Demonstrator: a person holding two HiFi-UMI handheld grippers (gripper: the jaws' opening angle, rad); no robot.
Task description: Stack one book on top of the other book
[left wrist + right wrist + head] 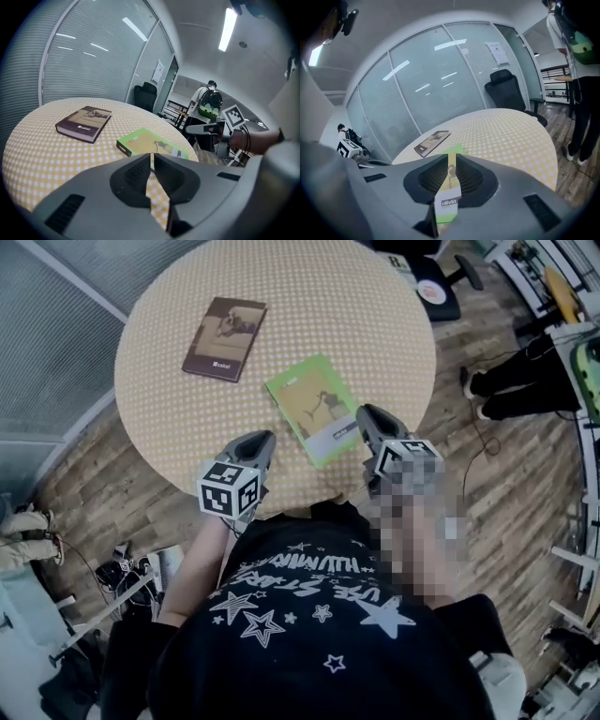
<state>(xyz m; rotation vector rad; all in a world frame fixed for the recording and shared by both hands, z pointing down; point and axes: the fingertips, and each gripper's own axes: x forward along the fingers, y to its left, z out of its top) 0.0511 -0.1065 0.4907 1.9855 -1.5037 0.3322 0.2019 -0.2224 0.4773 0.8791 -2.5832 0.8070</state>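
Green book point(315, 407) lies on the table point(309, 296), brown book point(225, 337) well apart. Left gripper point(262, 440) and right gripper point(367, 414) both have jaws closed and empty. The right one sits at the green book's near corner.

Smooth paper-covered green book point(314, 409), checked tablecloth point(281, 277), wood-plank floor point(506, 493)

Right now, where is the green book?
The green book lies flat on the round table near the person's edge, in the head view right of the brown book and just beside the right tool.
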